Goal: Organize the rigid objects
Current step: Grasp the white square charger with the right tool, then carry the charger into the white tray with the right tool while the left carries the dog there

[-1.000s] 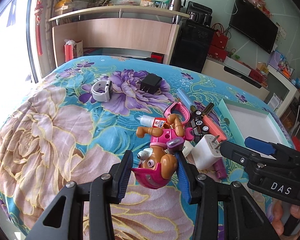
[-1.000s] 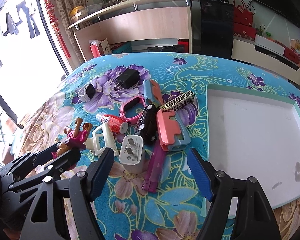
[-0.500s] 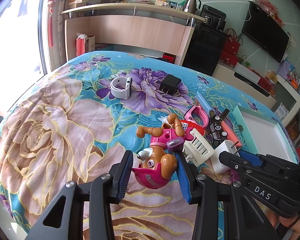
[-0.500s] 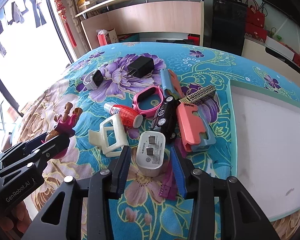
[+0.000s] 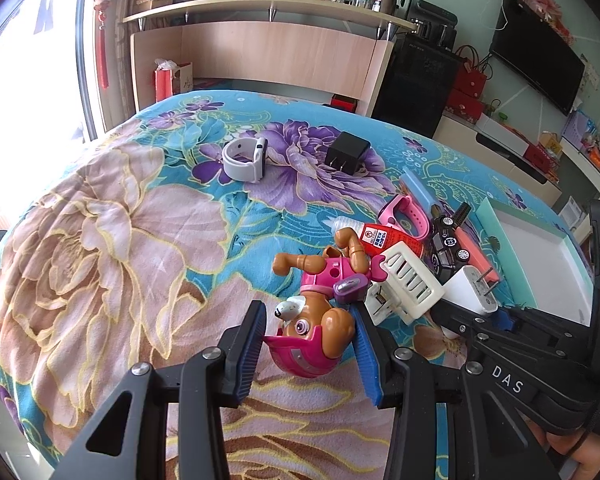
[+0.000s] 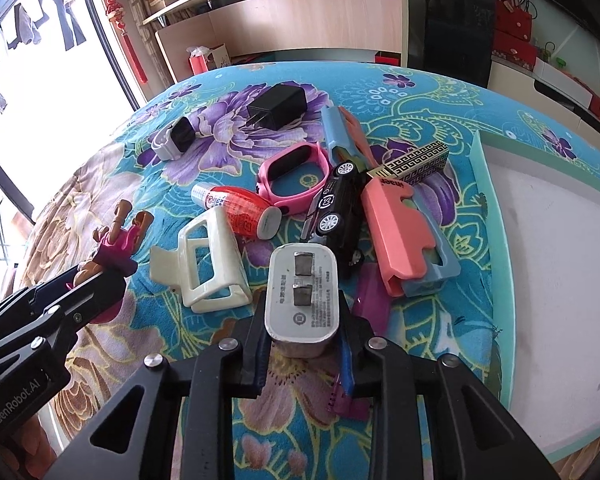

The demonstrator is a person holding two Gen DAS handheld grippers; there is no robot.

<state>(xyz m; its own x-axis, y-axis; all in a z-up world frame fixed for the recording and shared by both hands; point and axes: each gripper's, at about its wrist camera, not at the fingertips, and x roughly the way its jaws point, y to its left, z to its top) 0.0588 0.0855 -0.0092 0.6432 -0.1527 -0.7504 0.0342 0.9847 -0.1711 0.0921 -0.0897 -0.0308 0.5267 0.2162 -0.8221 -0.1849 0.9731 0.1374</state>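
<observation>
Your right gripper (image 6: 304, 344) has just been closing onto the white plastic wall charger (image 6: 302, 294) beside the teal-rimmed tray (image 6: 485, 216); lift straight, while your left gripper (image 5: 310, 354) clamps the pink toy puppy (image 5: 312, 336)

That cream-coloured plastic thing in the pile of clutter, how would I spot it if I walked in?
Start at the flowered blanket and find the heap of small items beside the white tray. At the heap's near-left edge lies the hair claw clip, between the red bottle and the white charger. It alone is cream, with open rectangular loops.
</observation>
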